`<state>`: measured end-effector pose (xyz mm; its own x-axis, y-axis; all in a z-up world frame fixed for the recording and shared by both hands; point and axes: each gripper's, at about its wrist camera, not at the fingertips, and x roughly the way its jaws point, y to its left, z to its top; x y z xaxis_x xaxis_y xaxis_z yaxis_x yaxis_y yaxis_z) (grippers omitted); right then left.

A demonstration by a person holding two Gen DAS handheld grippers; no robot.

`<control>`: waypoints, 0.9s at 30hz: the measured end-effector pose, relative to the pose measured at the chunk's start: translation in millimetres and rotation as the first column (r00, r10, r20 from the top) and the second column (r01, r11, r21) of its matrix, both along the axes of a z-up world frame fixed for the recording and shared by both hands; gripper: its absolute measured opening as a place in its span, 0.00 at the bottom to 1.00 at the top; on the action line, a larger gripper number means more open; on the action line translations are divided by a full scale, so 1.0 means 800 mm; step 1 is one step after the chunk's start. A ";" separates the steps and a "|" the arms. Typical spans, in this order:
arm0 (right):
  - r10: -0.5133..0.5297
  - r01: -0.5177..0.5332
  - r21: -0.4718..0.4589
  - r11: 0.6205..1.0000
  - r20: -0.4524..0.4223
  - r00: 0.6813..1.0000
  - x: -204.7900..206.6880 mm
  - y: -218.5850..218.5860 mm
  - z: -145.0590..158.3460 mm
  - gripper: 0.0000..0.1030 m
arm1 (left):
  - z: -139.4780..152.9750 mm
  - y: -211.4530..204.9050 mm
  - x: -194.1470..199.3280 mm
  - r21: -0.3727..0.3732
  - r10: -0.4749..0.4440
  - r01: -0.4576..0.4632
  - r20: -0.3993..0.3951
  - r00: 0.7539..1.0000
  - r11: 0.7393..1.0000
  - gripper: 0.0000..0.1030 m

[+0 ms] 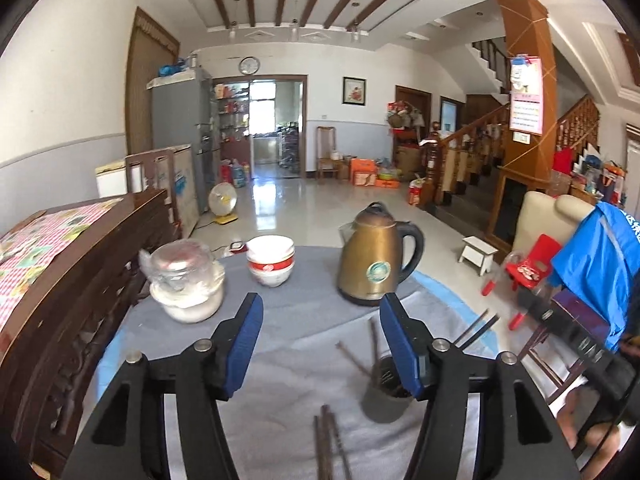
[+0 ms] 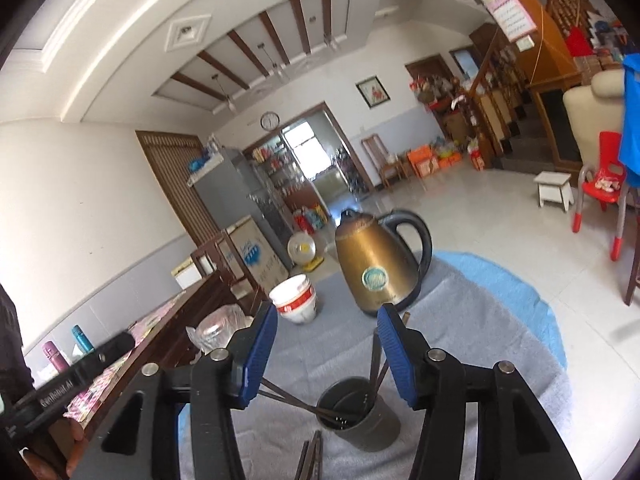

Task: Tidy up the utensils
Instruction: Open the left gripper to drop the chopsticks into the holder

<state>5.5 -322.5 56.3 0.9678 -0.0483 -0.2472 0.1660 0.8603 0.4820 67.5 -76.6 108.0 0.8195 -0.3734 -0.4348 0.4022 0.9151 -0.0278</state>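
Note:
A dark grey utensil cup [image 1: 386,396] stands on the grey cloth with several brown chopsticks [image 1: 354,358] leaning out of it. It also shows in the right wrist view [image 2: 360,416], with its chopsticks [image 2: 376,356] inside. More loose chopsticks [image 1: 326,444] lie on the cloth in front of it, also in the right wrist view [image 2: 312,456]. My left gripper [image 1: 322,308] is open and empty above the cloth. My right gripper [image 2: 326,316] is open and empty above the cup. The right gripper's body [image 1: 576,336] with a chopstick pair shows at the right of the left wrist view.
A brass kettle [image 1: 374,256] stands behind the cup, stacked white and red bowls [image 1: 270,260] to its left, and a wrapped glass jar [image 1: 186,280] further left. A dark wooden cabinet [image 1: 60,280] borders the table's left. Chairs [image 1: 532,264] stand at the right.

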 end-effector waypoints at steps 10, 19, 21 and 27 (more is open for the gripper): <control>0.062 -0.062 -0.014 0.998 0.070 0.996 -0.031 0.015 -0.002 0.55 | -0.057 0.051 -0.005 0.061 0.089 -0.083 -0.113 0.990 0.995 0.65; 0.163 -0.164 -0.002 0.987 -0.029 0.986 -0.019 0.036 -0.045 0.55 | -0.131 0.063 0.001 0.132 0.127 -0.094 -0.270 0.955 0.987 0.65; 0.186 -0.186 -0.004 0.982 -0.061 0.981 -0.017 0.044 -0.058 0.55 | -0.147 0.064 0.000 0.149 0.132 -0.091 -0.300 0.945 0.985 0.65; 0.259 -0.255 0.046 0.966 -0.160 0.953 -0.013 0.062 -0.114 0.55 | -0.191 0.067 -0.004 0.200 0.157 -0.086 -0.372 0.915 0.976 0.65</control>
